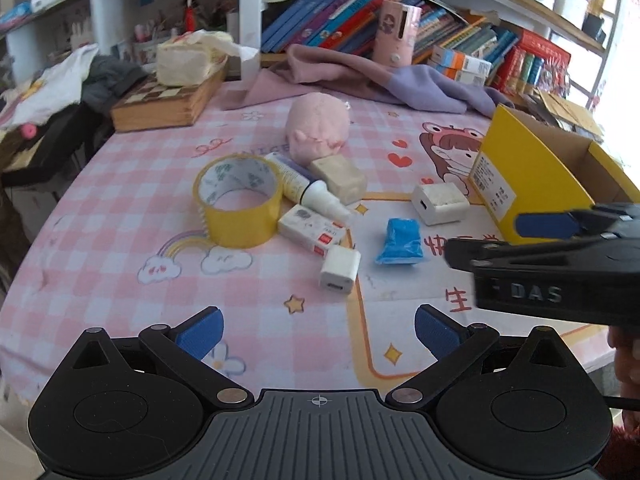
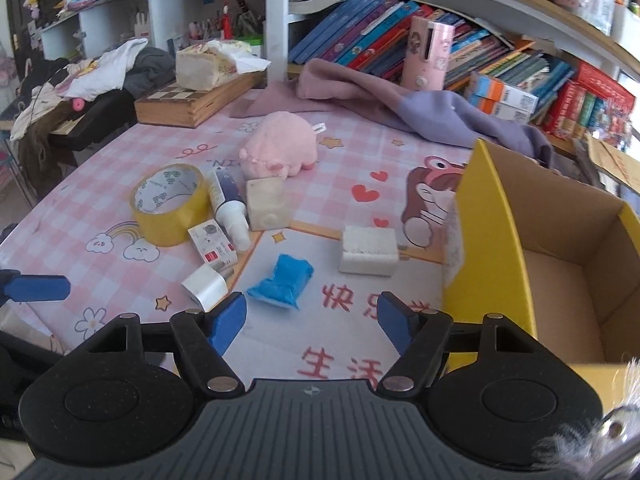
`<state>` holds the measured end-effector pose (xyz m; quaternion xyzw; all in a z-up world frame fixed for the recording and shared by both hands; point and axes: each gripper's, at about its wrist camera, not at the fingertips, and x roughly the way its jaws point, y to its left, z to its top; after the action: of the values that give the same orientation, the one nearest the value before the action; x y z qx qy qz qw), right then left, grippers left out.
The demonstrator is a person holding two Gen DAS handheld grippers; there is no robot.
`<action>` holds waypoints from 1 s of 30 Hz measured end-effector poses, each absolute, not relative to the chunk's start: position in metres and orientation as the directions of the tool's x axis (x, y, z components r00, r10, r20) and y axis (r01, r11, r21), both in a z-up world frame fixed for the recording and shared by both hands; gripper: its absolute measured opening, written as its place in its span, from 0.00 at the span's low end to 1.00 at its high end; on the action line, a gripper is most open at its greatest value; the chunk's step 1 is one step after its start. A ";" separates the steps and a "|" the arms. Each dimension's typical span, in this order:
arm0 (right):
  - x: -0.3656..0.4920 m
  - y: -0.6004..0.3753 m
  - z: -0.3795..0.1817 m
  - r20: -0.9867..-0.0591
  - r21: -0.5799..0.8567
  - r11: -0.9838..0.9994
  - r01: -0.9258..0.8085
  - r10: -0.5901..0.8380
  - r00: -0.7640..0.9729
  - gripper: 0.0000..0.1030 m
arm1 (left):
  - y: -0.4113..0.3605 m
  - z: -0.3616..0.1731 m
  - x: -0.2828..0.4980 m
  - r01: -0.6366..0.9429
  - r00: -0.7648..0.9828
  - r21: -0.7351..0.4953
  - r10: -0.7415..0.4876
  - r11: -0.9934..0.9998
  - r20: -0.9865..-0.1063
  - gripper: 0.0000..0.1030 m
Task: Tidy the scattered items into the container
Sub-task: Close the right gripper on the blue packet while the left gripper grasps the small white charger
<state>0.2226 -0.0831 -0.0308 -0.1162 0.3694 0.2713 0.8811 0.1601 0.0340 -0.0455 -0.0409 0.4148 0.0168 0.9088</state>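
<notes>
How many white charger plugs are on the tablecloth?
2. The small charger lies just below the eraser box, left of the blue packet; the larger charger sits by the yellow box. None seem hidden.

Black hand-held gripper (image 1: 318,330) — blue pads (image 1: 200,332), silver screws, "DAS" marking.

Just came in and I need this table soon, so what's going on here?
A person holds a gripper in each hand to tidy clutter into the yellow cardboard box. Nothing is in it that I can see. The left gripper and right gripper both hover open and empty. The tape roll, blue packet, pink plush toy and small white charger lie on the checked tablecloth.
</notes>
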 end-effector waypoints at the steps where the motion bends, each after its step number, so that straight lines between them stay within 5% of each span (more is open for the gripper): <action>1: 0.227 -0.081 -0.032 -0.717 -0.003 0.822 -0.569 0.395 0.574 0.69 | 0.032 -0.047 0.164 -0.058 0.649 -0.048 0.002 0.997 -0.761 0.90; 11: 0.272 -0.052 -0.054 -0.788 0.007 0.788 -0.616 0.383 0.481 0.66 | 0.030 -0.063 0.202 -0.038 0.603 -0.020 0.007 0.999 -0.798 0.74; 16: 0.294 -0.044 -0.069 -0.824 0.042 0.780 -0.624 0.380 0.420 0.64 | 0.033 -0.073 0.219 -0.042 0.577 -0.031 -0.001 0.999 -0.817 0.59; 24: 0.308 -0.034 -0.082 -0.851 0.108 0.745 -0.658 0.412 0.327 0.41 | 0.021 -0.086 0.240 0.022 0.546 -0.040 -0.045 0.999 -0.837 0.37; 30: 0.310 -0.038 -0.082 -0.849 0.108 0.737 -0.667 0.417 0.323 0.37 | 0.021 -0.087 0.243 0.014 0.552 -0.033 -0.035 0.999 -0.833 0.33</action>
<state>0.3103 -0.0376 -0.0816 -0.1322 0.4735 0.3378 0.8026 0.2431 0.0209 -0.0873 -0.0115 0.4730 -0.0139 0.8809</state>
